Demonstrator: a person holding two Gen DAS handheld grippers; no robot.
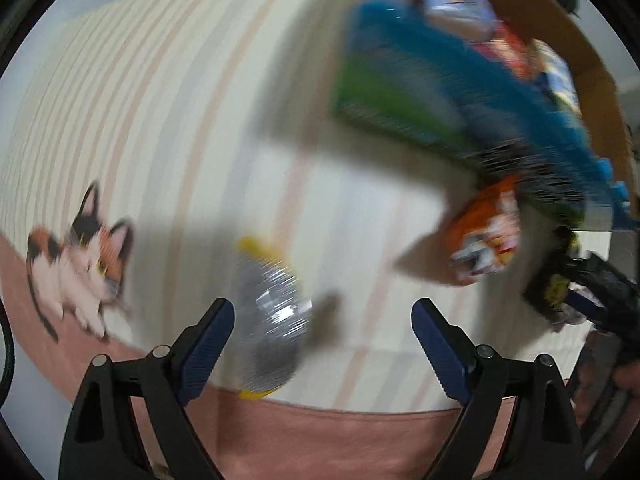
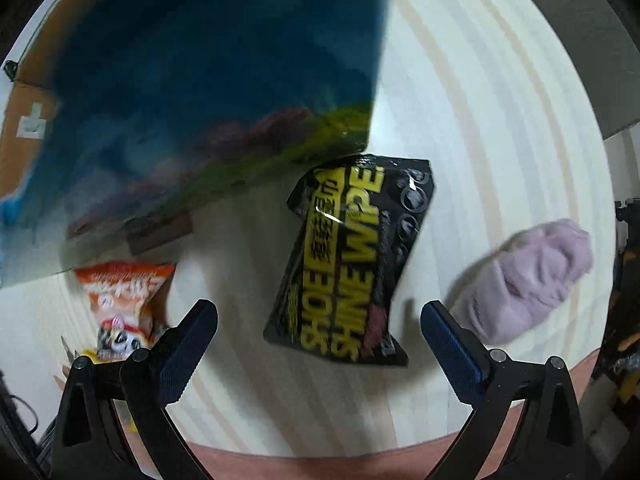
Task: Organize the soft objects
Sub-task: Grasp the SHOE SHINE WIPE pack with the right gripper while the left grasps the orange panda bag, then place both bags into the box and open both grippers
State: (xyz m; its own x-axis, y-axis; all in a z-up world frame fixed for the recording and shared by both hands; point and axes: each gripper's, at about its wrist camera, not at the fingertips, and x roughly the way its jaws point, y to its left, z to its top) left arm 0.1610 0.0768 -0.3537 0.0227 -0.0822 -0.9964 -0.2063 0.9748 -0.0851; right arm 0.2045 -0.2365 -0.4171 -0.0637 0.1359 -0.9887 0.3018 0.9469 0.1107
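Left wrist view, heavy motion blur. At left, a printed calico cat (image 1: 82,268) on the striped cloth (image 1: 168,92) covering the tabletop. Low centre, a silvery packet with yellow ends (image 1: 270,320) lies on the cloth, just ahead of the left claw (image 1: 322,344), whose fingers stand apart and hold nothing. To the right, an orange snack bag (image 1: 486,236); above it a blurred blue-and-green basket (image 1: 432,80) in front of a cardboard box (image 1: 592,64).

Right wrist view. Upper left, we see the blue basket (image 2: 216,64) filling the frame. Lower left, the orange snack bag (image 2: 120,304). Centre, a black-and-yellow wipes pack (image 2: 352,256) lies flat on the striped cloth (image 2: 500,92), just ahead of the right claw (image 2: 320,344); its fingers are spread wide, empty. At right, a lilac soft cloth bundle (image 2: 528,276), apart from the pack.
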